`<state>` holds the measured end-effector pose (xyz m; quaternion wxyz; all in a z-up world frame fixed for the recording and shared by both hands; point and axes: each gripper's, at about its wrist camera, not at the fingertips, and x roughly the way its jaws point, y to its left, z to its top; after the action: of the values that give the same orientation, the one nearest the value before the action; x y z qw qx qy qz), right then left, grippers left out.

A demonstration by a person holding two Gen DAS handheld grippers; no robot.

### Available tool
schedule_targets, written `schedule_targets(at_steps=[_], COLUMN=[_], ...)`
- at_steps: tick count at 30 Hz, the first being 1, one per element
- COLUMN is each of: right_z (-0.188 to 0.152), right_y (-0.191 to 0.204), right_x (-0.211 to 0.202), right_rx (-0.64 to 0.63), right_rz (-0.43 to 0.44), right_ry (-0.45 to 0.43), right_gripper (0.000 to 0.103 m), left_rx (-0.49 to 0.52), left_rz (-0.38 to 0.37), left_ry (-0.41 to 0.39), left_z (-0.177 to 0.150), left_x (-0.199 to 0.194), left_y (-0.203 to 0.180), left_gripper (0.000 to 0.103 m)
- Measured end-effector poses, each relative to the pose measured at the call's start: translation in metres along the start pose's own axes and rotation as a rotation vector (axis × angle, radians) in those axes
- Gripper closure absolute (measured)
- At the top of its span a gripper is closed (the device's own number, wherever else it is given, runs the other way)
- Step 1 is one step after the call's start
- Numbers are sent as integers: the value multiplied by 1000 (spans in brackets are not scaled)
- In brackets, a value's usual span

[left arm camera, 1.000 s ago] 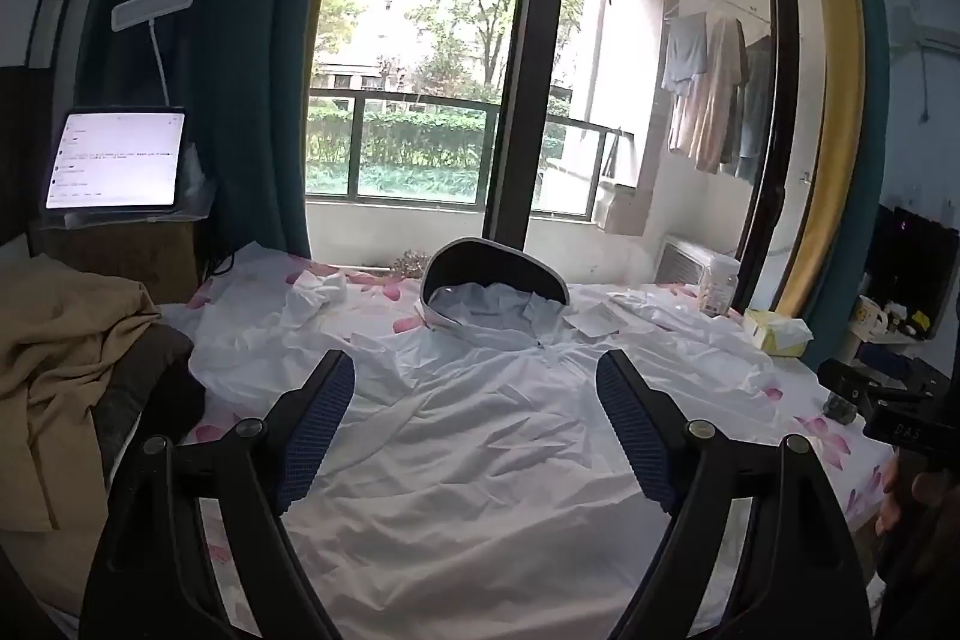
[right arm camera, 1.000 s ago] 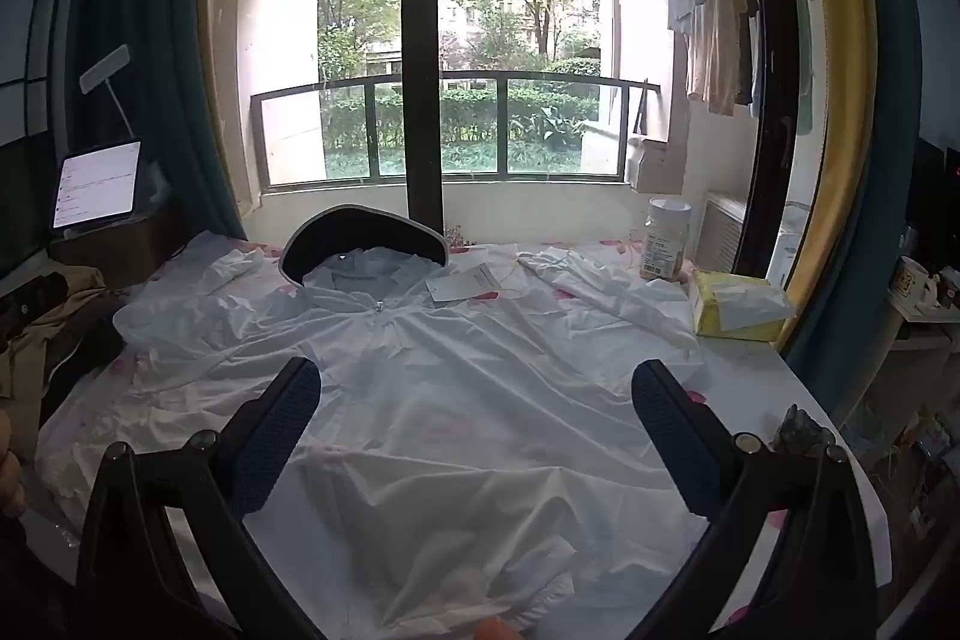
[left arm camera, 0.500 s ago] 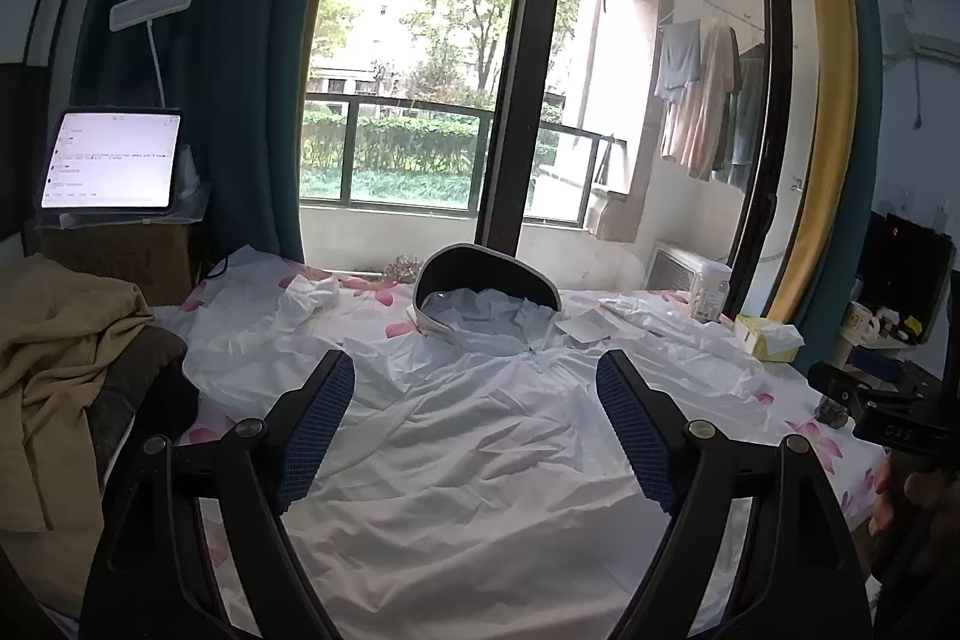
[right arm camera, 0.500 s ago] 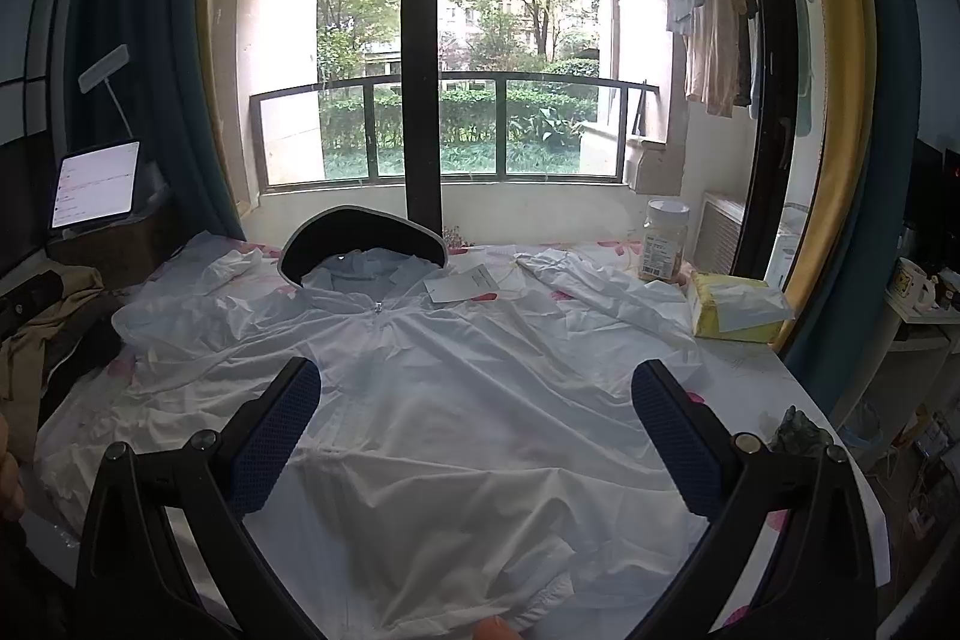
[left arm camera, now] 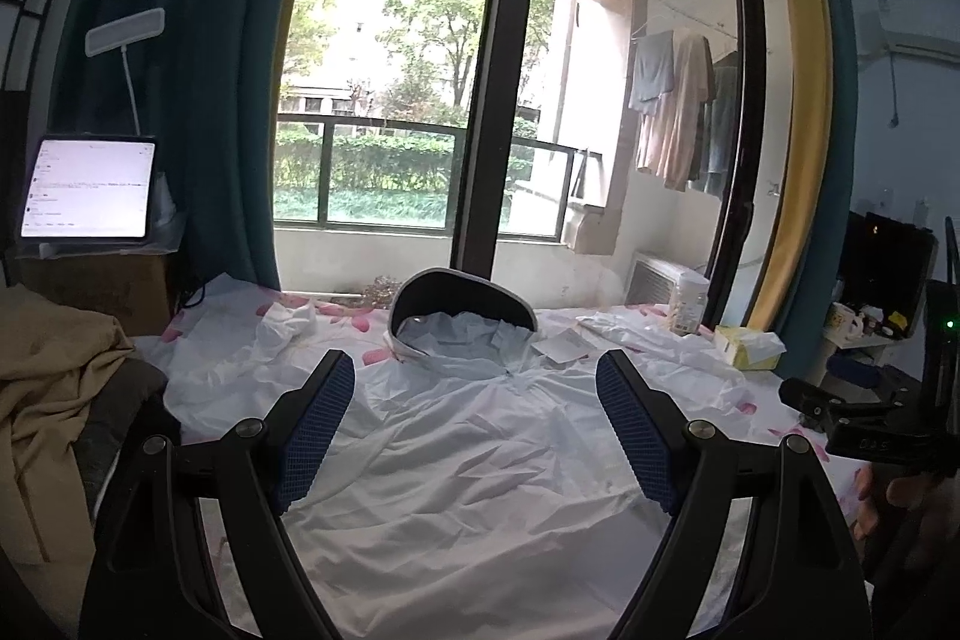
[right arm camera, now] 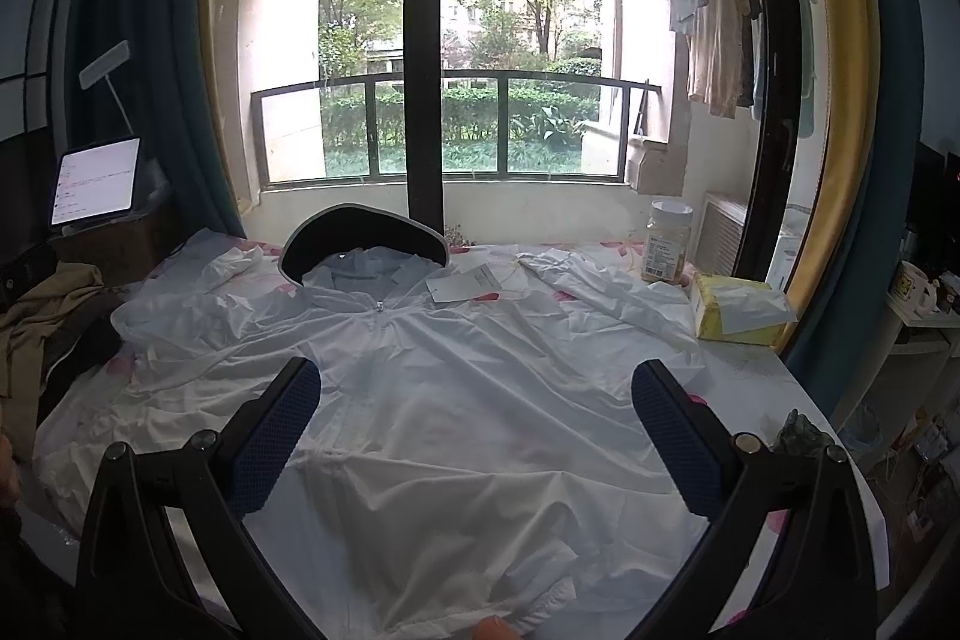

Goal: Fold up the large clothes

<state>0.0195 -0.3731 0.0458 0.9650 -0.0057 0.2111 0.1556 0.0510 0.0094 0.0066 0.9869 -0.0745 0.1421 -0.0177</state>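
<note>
A large white hooded jacket (left arm camera: 474, 454) lies spread face up on the bed, its dark-brimmed hood (left arm camera: 462, 298) toward the window and a paper tag (left arm camera: 561, 346) beside the collar. It also shows in the right wrist view (right arm camera: 474, 400), with hood (right arm camera: 363, 235), left sleeve (right arm camera: 198, 316) and right sleeve (right arm camera: 606, 292) spread out. My left gripper (left arm camera: 477, 424) is open and empty above the jacket's chest. My right gripper (right arm camera: 477, 430) is open and empty above the jacket's lower front.
A flowered sheet (right arm camera: 756, 376) covers the bed. A yellow tissue box (right arm camera: 738, 310) and a jar (right arm camera: 666, 241) stand at the right. A tan cloth (left arm camera: 48, 400) is piled at the left, with a lit tablet (left arm camera: 87, 187) behind. The window (right arm camera: 456, 40) is beyond.
The left gripper has tilted up and drawn back a little, so more window shows. The right gripper has hardly moved. Both stay open and empty.
</note>
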Motion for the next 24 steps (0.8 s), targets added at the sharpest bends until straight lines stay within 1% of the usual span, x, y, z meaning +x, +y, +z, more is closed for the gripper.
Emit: schedule_targets(at_steps=[12, 18, 24], right_z=[2, 4, 13], right_y=[0, -2, -8], right_x=[8, 16, 28], right_rx=[-12, -6, -4], right_rz=[1, 2, 0], right_ry=[5, -3, -8], right_gripper=[1, 1, 1], left_rx=[-11, -17, -20], left_rz=[15, 12, 5], left_ry=[1, 20, 45], left_z=[-1, 2, 13], left_x=[2, 13, 27], left_y=[0, 0, -2], left_gripper=[18, 18, 18])
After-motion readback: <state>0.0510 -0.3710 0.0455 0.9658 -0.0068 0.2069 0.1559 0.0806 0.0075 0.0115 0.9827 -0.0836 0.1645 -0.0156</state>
